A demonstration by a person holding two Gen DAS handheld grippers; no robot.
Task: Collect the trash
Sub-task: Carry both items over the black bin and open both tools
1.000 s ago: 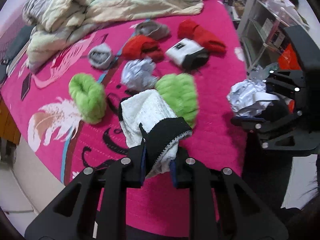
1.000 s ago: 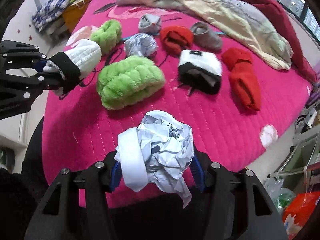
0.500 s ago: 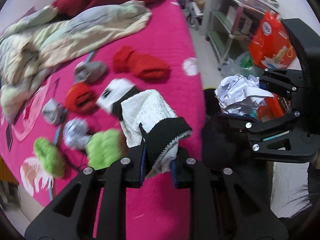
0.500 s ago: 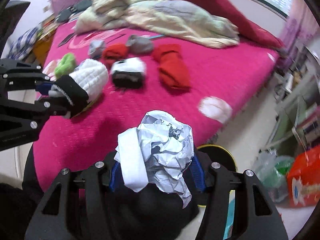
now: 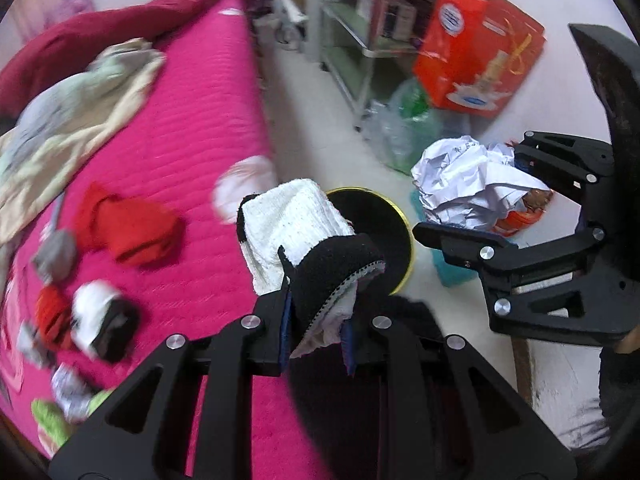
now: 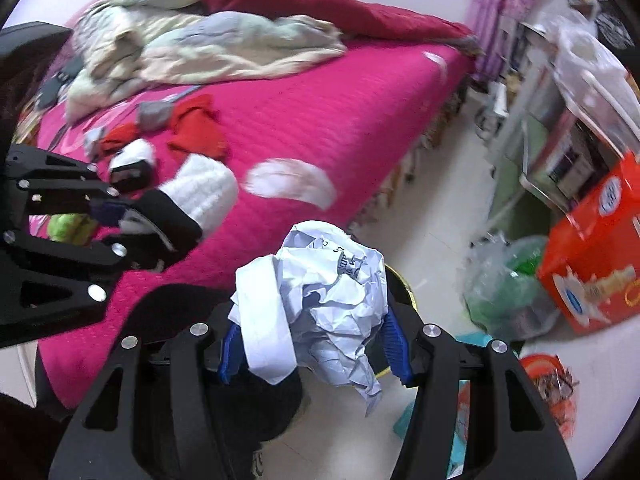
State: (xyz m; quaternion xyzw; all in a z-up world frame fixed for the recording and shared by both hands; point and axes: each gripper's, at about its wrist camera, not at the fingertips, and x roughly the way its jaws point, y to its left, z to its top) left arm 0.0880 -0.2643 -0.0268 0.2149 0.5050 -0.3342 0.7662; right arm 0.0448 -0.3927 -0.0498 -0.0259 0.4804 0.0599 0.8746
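Both hands loaded, mid-carry. Left hand-held gripper (image 5: 316,320) is clamped tight on a white-and-black sock (image 5: 296,224), pinched at the black cuff, white body sticking out ahead. Right hand-held gripper (image 6: 314,344) is clamped on a crumpled paper ball (image 6: 328,300), jaws standing about half apart around it, blue pads pressing both sides.

Where things are: both loads hang off the bed edge, over the floor. A black bin with a yellow rim (image 5: 380,236) sits on the floor just beside the bed (image 5: 192,168); in the left wrist view the sock tip overlaps its near rim, paper ball off to the right of it. In the right wrist view only a sliver of the yellow rim shows behind the paper. Can't tell if anything is already inside the bin, its mouth reads plain black.

Progress, my read: pick-up is done for these two items, drop not yet done. Next is getting each load over the bin mouth and letting go.

Left on the bed: red socks (image 5: 128,232), another white-and-black sock (image 5: 102,320), a grey one (image 5: 54,256), green fuzzy pieces (image 5: 50,420) and a second crumpled paper wad (image 5: 72,392), blurry. Only that wad looks like certain trash. Rumpled blanket (image 6: 192,52) at the far end; orange box (image 5: 476,52) and plastic bags by the shelf, not clearly part of this.
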